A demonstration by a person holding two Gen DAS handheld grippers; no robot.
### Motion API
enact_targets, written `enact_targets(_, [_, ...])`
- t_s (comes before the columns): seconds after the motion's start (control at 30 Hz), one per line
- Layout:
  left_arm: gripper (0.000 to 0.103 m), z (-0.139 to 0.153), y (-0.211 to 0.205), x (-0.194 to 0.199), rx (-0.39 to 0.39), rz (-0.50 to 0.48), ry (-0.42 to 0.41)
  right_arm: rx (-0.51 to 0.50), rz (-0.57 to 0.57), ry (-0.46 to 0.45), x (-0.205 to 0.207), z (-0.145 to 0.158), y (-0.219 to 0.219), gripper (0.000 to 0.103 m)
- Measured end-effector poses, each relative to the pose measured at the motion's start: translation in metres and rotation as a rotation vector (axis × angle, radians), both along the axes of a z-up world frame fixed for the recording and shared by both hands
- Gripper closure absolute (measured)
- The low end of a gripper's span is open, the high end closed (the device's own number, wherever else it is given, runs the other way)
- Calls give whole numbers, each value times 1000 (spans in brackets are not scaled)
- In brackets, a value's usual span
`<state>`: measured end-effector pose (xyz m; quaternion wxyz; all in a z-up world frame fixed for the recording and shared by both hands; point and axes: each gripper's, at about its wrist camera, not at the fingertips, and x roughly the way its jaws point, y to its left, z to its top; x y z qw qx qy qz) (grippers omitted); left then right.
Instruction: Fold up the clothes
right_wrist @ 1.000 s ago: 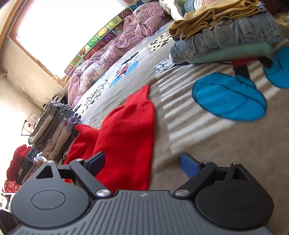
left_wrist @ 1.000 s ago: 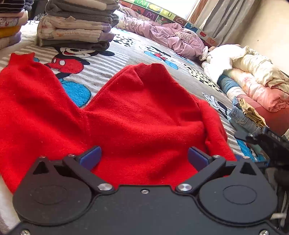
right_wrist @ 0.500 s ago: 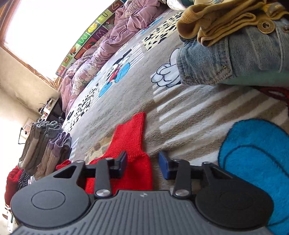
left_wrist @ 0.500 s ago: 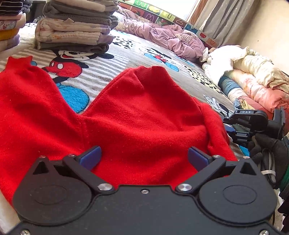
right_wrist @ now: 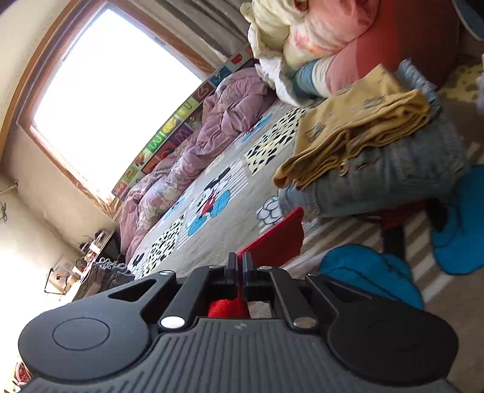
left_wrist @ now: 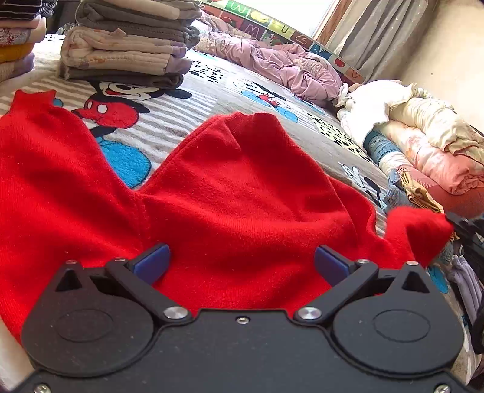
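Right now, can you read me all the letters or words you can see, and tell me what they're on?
"W": on the colourful alphabet strip behind the bed.
"U": on the same strip, further right.
"G": on the same strip, further right again, though it is a bit blurry.
The strip's other tiles are too blurred or cut off to read. No other writing is readable.

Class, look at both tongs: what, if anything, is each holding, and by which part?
Right tongs are shut on the red sweater, pinching its sleeve end. Left tongs are open, holding nothing.
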<state>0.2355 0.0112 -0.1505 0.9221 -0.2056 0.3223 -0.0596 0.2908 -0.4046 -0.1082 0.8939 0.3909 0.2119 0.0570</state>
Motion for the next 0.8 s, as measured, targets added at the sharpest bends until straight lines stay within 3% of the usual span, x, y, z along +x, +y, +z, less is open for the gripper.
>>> enact_targets(0.2, [1, 1, 2, -2, -16, -3, 2, 3, -201, 16, -68, -7, -69, 98])
enact_targets(0.4, [1, 0, 5, -3, -34, -1, 2, -70, -280, 134, -80, -30, -98, 97])
enact_targets(0.47, [1, 0, 6, -4, -39, -1, 2, -33, -315, 180, -84, -37, -105, 91])
enact_targets(0.5, [1, 0, 7, -4, -43, -1, 2, -19, -324, 184, -87, -39, -105, 82])
enact_targets(0.53, [1, 0, 7, -5, -46, -1, 2, -17, -330, 188, -90, -40, -105, 65])
enact_targets(0.6, [1, 0, 7, -5, -44, -2, 2, -6, -333, 199, -96, -43, -103, 47])
enact_targets(0.7, [1, 0, 5, -5, -32, -3, 1, 102, -306, 185, -92, -51, -98, 46])
enact_targets(0.8, [1, 0, 4, -4, -26, -4, 1, 128, -263, 202, -73, -58, -94, 50])
